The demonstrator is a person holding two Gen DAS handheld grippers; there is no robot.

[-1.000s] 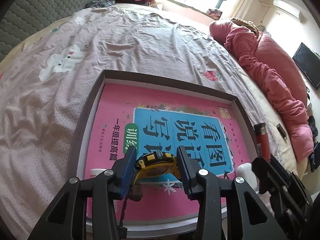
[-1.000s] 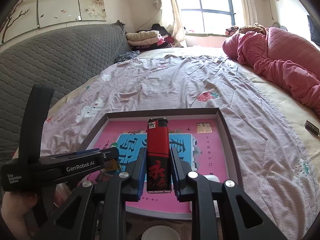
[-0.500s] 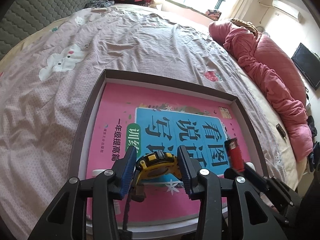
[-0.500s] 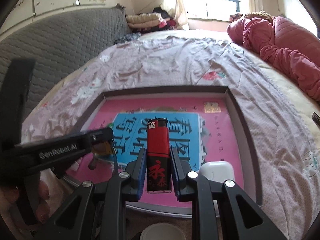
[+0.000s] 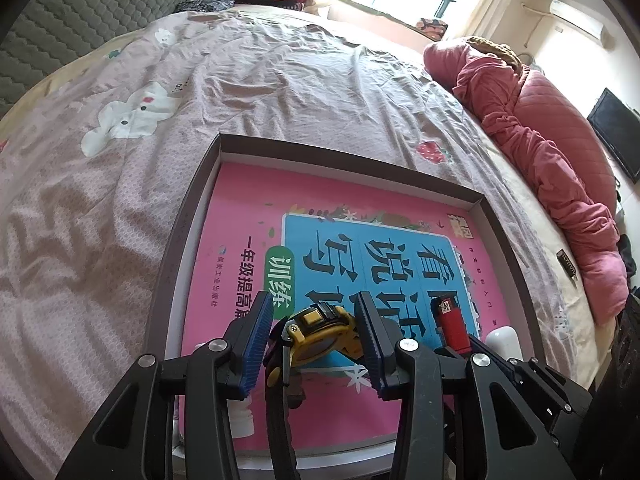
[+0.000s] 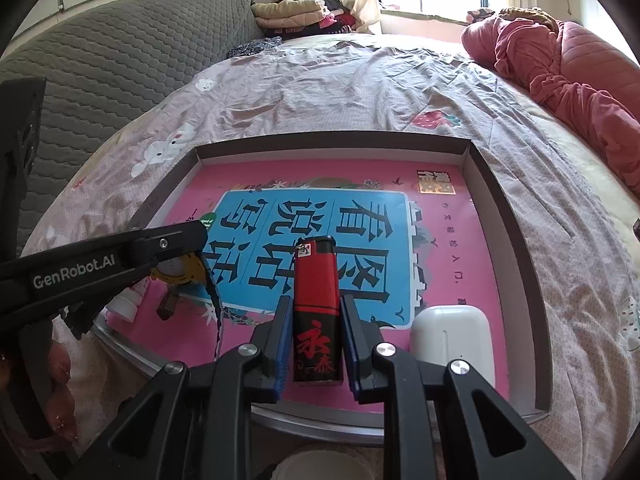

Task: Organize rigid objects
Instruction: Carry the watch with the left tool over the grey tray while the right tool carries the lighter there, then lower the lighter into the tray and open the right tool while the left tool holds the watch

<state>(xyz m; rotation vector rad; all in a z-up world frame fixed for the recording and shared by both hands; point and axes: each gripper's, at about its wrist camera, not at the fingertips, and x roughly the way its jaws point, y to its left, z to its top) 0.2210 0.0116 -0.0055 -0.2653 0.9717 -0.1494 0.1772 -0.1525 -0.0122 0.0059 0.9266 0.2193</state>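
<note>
My left gripper [image 5: 316, 320] is shut on a yellow tape measure [image 5: 316, 334], held just above the pink book [image 5: 240, 208] that lies in the dark-rimmed tray [image 5: 192, 216]; its strap dangles down. In the right wrist view the same tape measure [image 6: 180, 272] hangs at the left under the left gripper. My right gripper [image 6: 314, 306] is shut on a red and black lighter [image 6: 316, 304], low over the book's blue panel [image 6: 320, 216]. The lighter [image 5: 450, 322] also shows at the right of the left wrist view.
A white earbud case [image 6: 452, 336] lies in the tray's near right corner and a white bottle [image 6: 124, 304] at its near left. A pink quilt [image 5: 560, 152] is bunched along the bed's right side. A grey headboard [image 6: 120, 60] stands at the left. A small dark object [image 5: 567, 266] lies on the sheet.
My right gripper has come down and tilted forward with the lighter, from beside the tray to low over the book. The left gripper and tape measure have stayed put.
</note>
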